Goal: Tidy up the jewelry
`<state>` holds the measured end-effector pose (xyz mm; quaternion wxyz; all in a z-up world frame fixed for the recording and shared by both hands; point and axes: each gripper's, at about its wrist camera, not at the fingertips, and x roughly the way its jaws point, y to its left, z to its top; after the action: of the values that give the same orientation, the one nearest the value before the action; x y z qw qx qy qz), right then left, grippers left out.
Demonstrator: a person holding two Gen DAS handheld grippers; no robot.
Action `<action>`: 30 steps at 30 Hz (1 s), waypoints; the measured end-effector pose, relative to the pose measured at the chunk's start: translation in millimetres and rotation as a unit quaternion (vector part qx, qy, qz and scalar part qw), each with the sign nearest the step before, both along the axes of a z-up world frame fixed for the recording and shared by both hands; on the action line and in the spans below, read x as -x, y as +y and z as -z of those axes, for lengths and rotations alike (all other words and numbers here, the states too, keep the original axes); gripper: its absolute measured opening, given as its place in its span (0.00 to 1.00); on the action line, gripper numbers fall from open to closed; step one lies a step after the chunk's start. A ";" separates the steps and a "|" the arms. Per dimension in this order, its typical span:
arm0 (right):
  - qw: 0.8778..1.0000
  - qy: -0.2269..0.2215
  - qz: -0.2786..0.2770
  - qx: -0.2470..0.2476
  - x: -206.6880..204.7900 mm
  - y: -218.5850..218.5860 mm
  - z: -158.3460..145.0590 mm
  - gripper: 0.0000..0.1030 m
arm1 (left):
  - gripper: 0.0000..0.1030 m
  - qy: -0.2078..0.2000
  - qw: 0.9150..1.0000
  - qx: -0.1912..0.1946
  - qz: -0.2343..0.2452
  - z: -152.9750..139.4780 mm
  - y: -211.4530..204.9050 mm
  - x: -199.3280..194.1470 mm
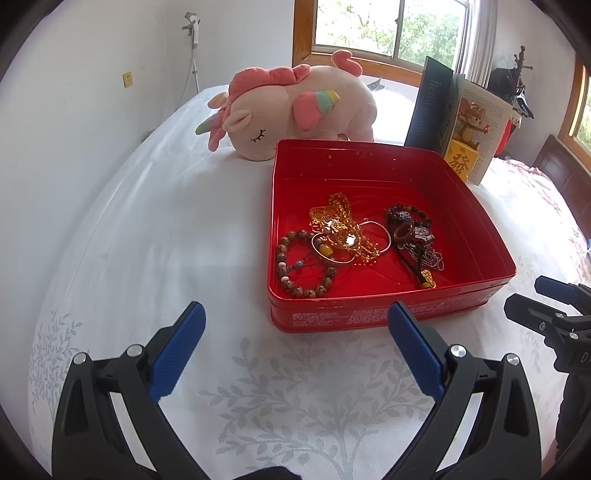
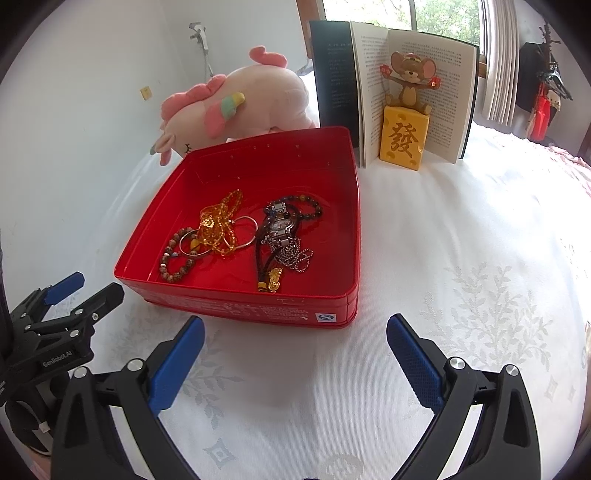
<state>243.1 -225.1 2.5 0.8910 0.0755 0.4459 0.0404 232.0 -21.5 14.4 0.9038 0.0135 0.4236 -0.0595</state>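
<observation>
A red tin box [image 1: 369, 317] stands on the white bedspread, also in the right wrist view [image 2: 236, 304]. Inside lie a wooden bead bracelet [image 1: 291, 282], an amber and gold chain pile [image 1: 341, 221], silver bangles [image 1: 384, 240], a watch [image 1: 421, 233], a dark bead bracelet [image 2: 314, 206] and a silver chain [image 2: 291, 254]. My left gripper [image 1: 297, 314] is open and empty just before the box's near wall. My right gripper [image 2: 295, 328] is open and empty at the box's near right corner. Each gripper shows in the other's view [image 1: 543, 299] [image 2: 77, 291].
A pink plush unicorn [image 1: 291, 107] lies behind the box. An open book [image 2: 410, 96] stands behind it to the right with a mouse figurine on a yellow block [image 2: 404, 140]. A wall [image 1: 74, 110] runs along the left, a window [image 1: 388, 26] at the back.
</observation>
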 end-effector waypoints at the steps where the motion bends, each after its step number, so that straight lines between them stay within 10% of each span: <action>1: 1.000 0.000 -0.001 0.000 0.2 0.1 0.1 0.96 | 0.95 -0.001 1.000 -0.001 0.001 -0.1 -0.1 0.2; 30: 1.000 0.002 -0.004 0.002 -0.8 0.1 -0.2 0.96 | 0.95 0.006 1.000 -0.001 0.002 2.7 -1.4 -2.0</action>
<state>243.9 -225.1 2.7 0.8903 0.0724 0.4476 0.0427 234.0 -22.9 11.8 0.9010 0.0147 0.4293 -0.0607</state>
